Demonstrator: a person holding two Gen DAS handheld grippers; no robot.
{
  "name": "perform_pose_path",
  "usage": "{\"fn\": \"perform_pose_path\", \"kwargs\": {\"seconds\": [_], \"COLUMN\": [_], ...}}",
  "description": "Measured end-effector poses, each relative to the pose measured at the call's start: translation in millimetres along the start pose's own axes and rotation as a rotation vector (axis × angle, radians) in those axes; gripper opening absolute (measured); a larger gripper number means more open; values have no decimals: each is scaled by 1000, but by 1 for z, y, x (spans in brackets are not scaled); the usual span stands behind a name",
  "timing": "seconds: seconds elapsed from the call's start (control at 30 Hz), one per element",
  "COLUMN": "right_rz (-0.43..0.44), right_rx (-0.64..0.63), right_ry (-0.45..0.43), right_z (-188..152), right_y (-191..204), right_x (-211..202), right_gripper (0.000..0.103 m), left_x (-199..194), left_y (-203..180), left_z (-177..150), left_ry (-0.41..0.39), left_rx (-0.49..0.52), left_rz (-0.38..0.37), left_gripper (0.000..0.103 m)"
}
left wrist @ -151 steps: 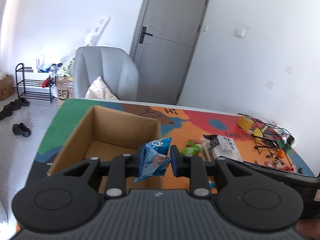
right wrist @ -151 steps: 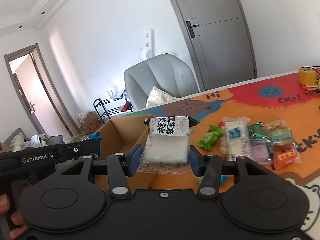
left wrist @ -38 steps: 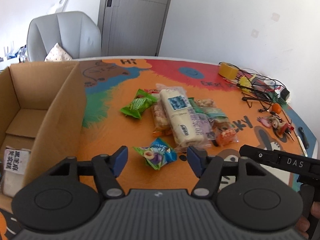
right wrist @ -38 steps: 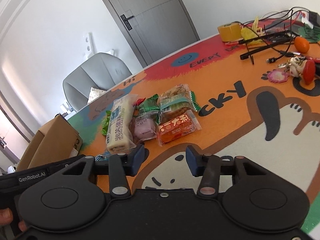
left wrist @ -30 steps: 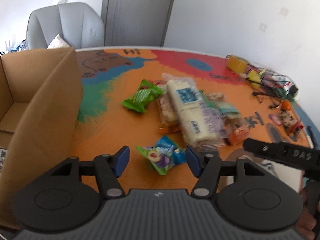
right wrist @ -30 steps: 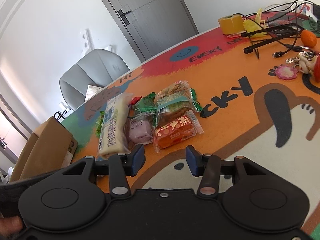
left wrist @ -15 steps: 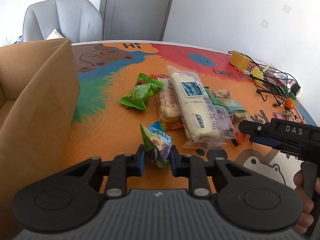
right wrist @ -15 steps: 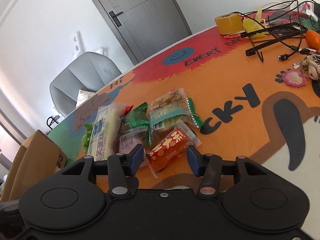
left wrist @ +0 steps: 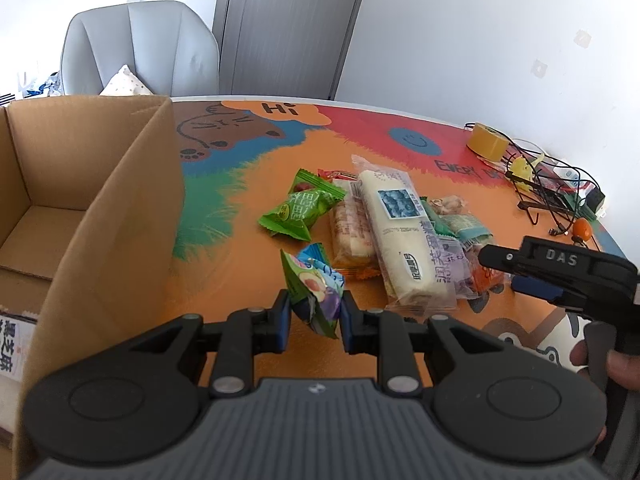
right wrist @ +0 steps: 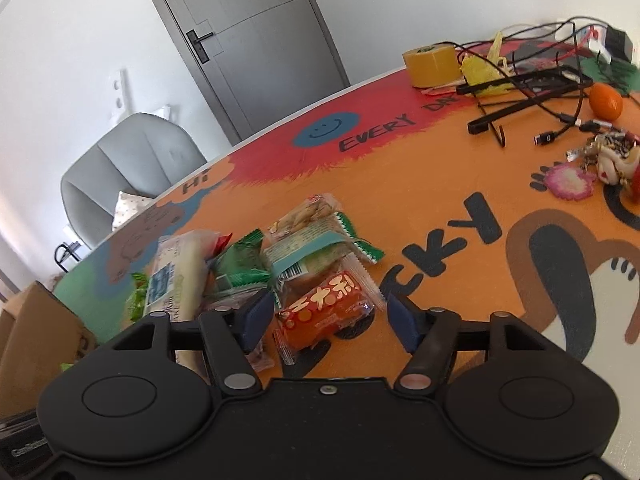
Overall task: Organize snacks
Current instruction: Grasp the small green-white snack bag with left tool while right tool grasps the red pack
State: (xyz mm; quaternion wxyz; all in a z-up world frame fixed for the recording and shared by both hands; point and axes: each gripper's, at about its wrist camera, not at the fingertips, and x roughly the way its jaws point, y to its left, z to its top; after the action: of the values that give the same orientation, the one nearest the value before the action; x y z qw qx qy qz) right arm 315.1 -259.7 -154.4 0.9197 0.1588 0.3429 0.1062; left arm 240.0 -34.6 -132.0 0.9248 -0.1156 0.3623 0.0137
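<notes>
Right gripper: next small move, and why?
Probably close. The right gripper is open, with its fingers on either side of the orange snack pack, which lies flat on the table mat. The left gripper is already shut on the blue-green snack pack next to the cardboard box, so the right-hand pick looks like the pending step.

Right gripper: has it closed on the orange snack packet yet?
No, the right gripper stands open, its fingers either side of the orange snack packet on the table.
</notes>
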Motion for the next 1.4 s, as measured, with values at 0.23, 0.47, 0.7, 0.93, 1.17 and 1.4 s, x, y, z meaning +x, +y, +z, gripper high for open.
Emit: {"fn": "perform_pose_path", "kwargs": {"seconds": [0.23,0.47,0.7,0.93,1.17,1.4], "right_rz": [-21,-77,-115,-96,-82,-83], "right_rx": [-11,8,-1,-10,-49,-105], "right_ry": [3,-5,1,-24,8,32], "right_z": [-1,-7,-12,-9,-4,-8], "right_y": [-3,-18,-23,-22,-11,-5], "right_x": [-5,-24,-33,-31,-15,-18], "right_gripper": [62,63,65,65,54,24], "left_x": [-3,-5,-5,-4,-4,-10], "left_y": [-1,-1,0,0,2,2], "left_z": [0,-2,-1,-1,-1,1], "left_ry": [-6,-8,-12,-8,-13,-30], "left_rx": [5,1,-2,-4,-18,-25], "left_rz": [-11,-18,-18,-25,-24,-36], "left_gripper": [23,24,24,24,24,24]}}
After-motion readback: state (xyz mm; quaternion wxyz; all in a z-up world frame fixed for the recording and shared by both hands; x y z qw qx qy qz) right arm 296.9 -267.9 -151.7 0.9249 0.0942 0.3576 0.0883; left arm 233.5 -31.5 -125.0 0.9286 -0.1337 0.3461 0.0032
